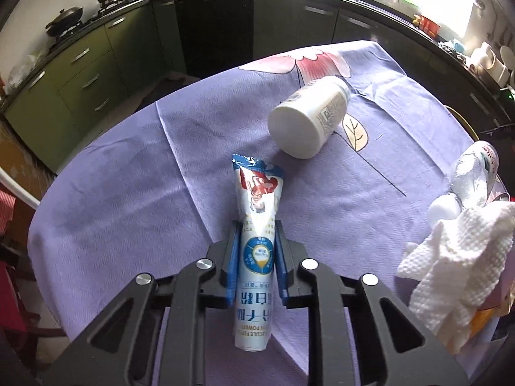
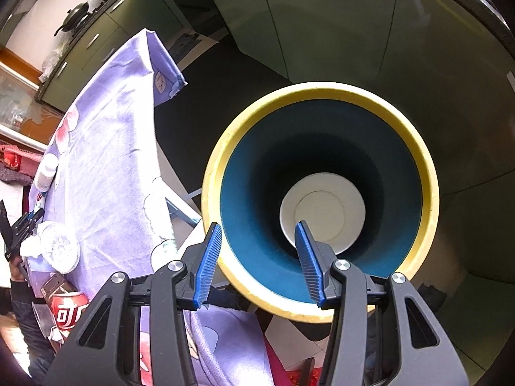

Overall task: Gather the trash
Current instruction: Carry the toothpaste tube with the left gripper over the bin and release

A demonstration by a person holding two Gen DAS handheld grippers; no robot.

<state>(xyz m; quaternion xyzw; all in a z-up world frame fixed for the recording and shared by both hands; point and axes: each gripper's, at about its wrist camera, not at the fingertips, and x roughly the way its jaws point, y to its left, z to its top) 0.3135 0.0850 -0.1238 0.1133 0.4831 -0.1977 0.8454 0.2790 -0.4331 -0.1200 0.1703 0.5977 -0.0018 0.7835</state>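
My left gripper (image 1: 256, 225) is shut on a white and blue powder sachet (image 1: 257, 225), held lengthwise between the jaws above the purple tablecloth (image 1: 128, 193). A white plastic bottle (image 1: 307, 119) lies on its side beyond it. My right gripper (image 2: 259, 225) is open and empty, hanging over the mouth of a bin with a yellow rim (image 2: 428, 173) and blue inside. A white round object (image 2: 322, 212) lies at the bin's bottom.
A crushed clear bottle (image 1: 473, 177) and crumpled white paper towel (image 1: 450, 273) lie at the table's right edge. A red can (image 2: 69, 312) and a clear bottle's base (image 2: 61, 251) show in the right wrist view. Green kitchen cabinets (image 1: 80, 74) stand behind.
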